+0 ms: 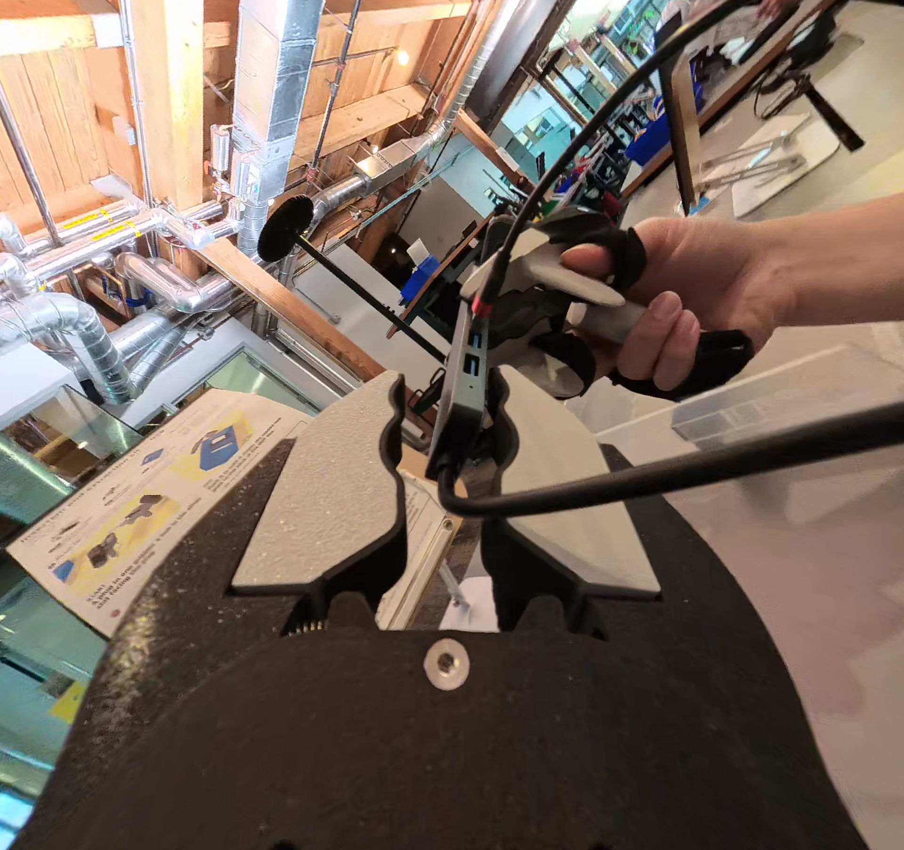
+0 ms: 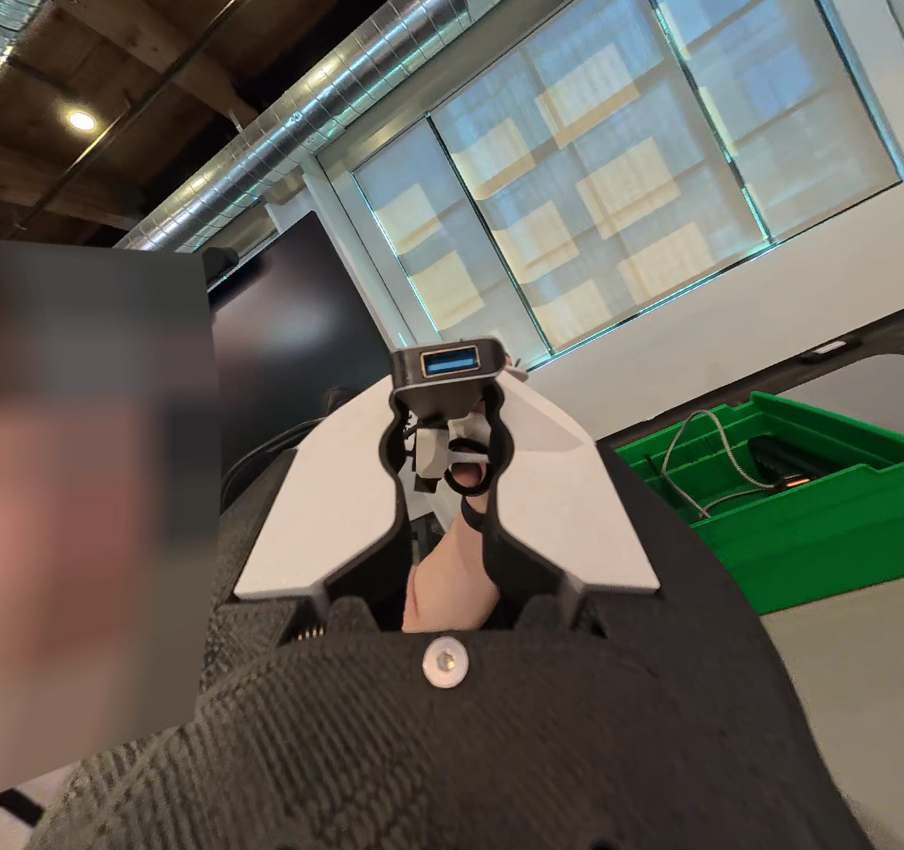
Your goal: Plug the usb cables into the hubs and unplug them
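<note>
A dark grey usb hub point(image 1: 457, 401) with blue ports is held up in the air between both grippers. My left gripper point(image 1: 447, 381) is closed on the end where the hub's own black lead point(image 1: 685, 464) comes out. My right gripper point(image 2: 446, 398) faces it from the other side, its jaws narrow around the far end of the hub point(image 2: 447, 362), where one empty blue port shows. In the left wrist view a black usb plug with a red ring point(image 1: 482, 309) sits in the hub beside the right gripper point(image 1: 489, 325). Its cable point(image 1: 587, 117) arcs up to the right.
A green bin point(image 2: 782, 533) holding a braided cable point(image 2: 724, 464) stands to the right. A dark monitor point(image 2: 293, 313) is at the left. A clear plastic box point(image 1: 782, 411) lies below the right hand point(image 1: 685, 288), and a printed sheet point(image 1: 146, 499) is at the left. The grippers are tip to tip, or close to it.
</note>
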{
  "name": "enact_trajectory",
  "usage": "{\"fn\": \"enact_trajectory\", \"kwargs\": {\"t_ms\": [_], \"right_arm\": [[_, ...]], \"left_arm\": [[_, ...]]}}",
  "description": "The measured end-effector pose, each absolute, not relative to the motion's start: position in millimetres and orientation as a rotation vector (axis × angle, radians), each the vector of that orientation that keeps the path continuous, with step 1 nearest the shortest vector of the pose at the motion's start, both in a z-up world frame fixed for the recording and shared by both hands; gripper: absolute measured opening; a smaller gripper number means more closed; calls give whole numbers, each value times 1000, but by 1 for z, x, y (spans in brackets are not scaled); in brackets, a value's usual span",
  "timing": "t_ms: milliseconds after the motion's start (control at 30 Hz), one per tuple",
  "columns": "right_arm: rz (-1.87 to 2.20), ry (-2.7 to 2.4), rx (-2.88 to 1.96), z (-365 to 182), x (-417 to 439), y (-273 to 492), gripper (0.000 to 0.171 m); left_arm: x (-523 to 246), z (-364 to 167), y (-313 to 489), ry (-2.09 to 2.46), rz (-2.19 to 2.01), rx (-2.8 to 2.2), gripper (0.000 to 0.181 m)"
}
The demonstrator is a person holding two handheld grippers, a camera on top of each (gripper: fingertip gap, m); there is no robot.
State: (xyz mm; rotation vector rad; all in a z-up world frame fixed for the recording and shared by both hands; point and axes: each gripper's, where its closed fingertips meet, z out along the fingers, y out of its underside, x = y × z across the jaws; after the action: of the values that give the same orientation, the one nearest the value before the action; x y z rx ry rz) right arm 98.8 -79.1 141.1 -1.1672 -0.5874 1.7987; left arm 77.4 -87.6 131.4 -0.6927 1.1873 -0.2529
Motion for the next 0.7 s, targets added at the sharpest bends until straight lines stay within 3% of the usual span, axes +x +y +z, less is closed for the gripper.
{"fn": "enact_trajectory", "kwargs": {"t_ms": [267, 500, 633, 700], "right_arm": [[1878, -566, -1246, 126, 86, -79, 31], [1976, -546, -1261, 120, 85, -78, 32], [1741, -545, -1356, 112, 93, -60, 33], [1454, -498, -1391, 112, 108, -41, 42]], "left_arm": [[75, 113, -87, 1324, -113, -667, 11], [82, 110, -84, 1308, -14, -656, 12], [73, 117, -70, 1251, 100, -714, 11], [66, 122, -62, 1206, 175, -734, 11]]}}
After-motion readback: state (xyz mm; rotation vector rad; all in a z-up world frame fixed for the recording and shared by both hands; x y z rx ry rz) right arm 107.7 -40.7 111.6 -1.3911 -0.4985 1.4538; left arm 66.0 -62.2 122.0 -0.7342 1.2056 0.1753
